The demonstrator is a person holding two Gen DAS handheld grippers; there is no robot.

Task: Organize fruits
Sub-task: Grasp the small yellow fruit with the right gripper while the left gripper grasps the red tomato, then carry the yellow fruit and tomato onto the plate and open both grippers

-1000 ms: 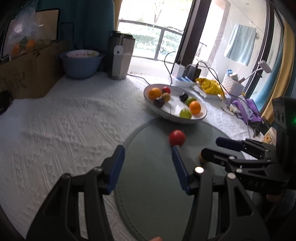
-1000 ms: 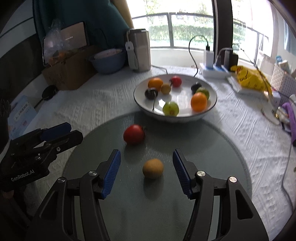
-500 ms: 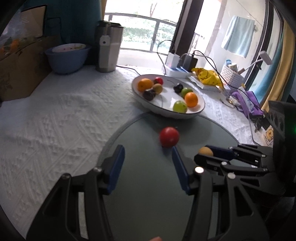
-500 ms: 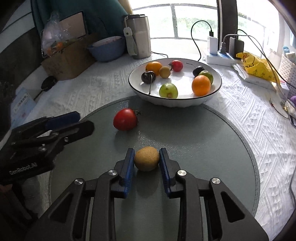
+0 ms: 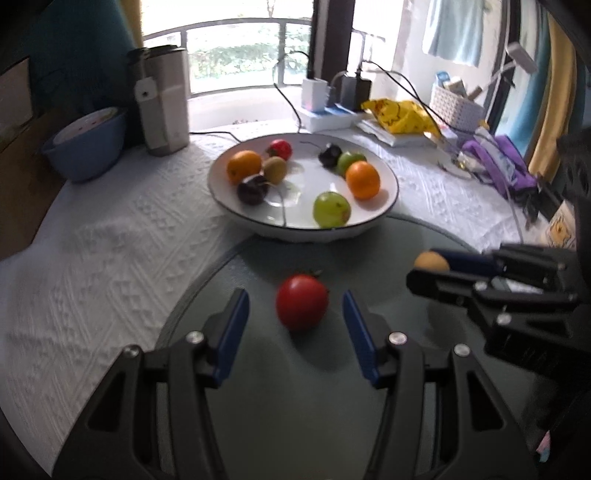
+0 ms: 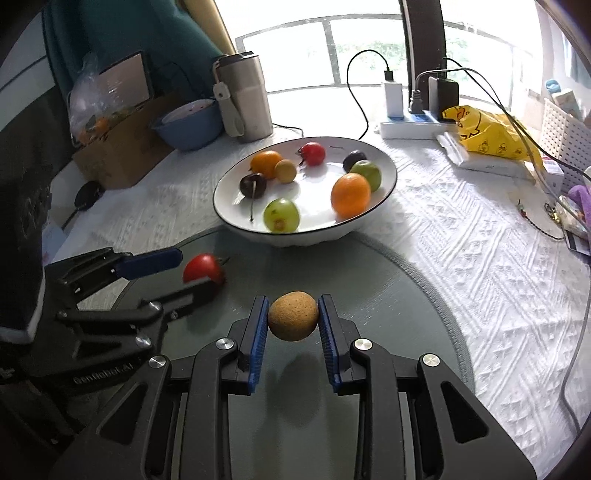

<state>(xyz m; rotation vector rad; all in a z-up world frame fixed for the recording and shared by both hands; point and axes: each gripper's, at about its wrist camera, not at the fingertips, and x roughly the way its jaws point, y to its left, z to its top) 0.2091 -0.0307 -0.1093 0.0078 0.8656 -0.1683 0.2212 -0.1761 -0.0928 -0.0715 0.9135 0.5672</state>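
Right wrist view: my right gripper [image 6: 293,323] has its pads clamped on the brown fruit [image 6: 293,315] at frame centre, lifted to carry toward the white bowl [image 6: 369,218] above. Left gripper [image 5: 295,325] straddles the red tomato [image 5: 302,301], jaws open, untouched.

Lived-in home dining corner by a balcony window [image 6: 332,48]: round table under white embossed cloth [image 6: 480,240], fruit bowl [image 6: 384,184], travel mug [image 6: 245,99], charging power strip [image 6: 413,127], towel [image 5: 454,29] hung outside.
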